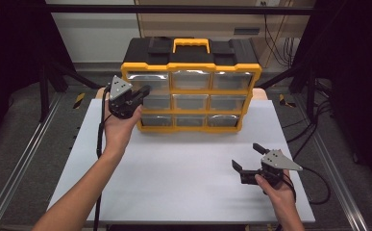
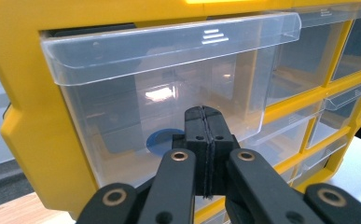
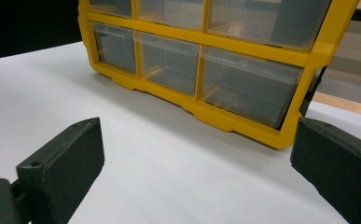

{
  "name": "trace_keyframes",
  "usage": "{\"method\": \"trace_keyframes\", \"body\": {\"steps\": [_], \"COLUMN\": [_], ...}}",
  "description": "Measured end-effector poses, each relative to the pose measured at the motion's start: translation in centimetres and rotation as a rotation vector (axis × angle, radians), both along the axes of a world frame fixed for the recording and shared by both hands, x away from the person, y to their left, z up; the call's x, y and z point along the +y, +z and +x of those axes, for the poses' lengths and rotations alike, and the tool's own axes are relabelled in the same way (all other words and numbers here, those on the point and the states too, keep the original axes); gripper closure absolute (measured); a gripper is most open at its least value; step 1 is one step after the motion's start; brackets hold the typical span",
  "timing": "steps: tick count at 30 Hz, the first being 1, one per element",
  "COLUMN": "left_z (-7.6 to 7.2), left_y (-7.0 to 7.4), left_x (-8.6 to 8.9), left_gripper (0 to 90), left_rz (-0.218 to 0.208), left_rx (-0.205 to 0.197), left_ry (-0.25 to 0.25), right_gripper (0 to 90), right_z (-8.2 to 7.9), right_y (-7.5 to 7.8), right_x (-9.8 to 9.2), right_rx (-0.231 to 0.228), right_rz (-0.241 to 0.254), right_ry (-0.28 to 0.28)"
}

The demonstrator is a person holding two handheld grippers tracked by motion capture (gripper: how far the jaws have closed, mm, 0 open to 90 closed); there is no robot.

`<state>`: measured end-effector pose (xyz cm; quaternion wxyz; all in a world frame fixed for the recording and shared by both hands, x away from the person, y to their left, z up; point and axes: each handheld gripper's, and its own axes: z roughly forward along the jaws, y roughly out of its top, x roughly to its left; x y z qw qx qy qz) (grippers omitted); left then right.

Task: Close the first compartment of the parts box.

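At the desk's (image 1: 183,173) far edge, our left claw (image 2: 205,122), pinched together on nothing, faces the organizer's (image 1: 191,67) top-left drawer (image 2: 164,93), not yet pulled out. Our right claw (image 1: 249,158) waits wide apart near the desk's right edge; every drawer looks closed, so we judge all the work remains

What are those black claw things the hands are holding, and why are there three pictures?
A person holds a pinching tool, called a gripper, in each hand. One picture is from a camera above the white table. The other two come from small cameras riding on the grippers. On the table stands a yellow box of clear drawers. The left gripper is shut, empty, right in front of a drawer with something blue inside. The right gripper is open, holding nothing, farther back over the table.
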<state>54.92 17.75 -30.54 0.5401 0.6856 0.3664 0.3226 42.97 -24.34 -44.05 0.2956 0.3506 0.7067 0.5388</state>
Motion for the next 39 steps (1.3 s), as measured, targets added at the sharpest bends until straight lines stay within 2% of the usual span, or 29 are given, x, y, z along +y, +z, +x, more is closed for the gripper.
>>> {"method": "trace_keyframes", "body": {"steps": [21, 39], "left_z": [0.9, 1.3], "left_y": [-0.2, -0.2], "left_x": [-0.3, -0.3], "left_gripper": [90.0, 90.0], "left_rz": [-0.010, -0.001], "left_rx": [-0.002, -0.005], "left_ry": [0.010, 0.022], "right_gripper": [3.1, 3.4], "right_z": [0.0, 0.0], "right_y": [0.0, 0.0], "right_x": [0.0, 0.1], "right_rx": [0.001, -0.001], "right_rz": [0.002, 0.003], "right_ry": [0.000, 0.002]}}
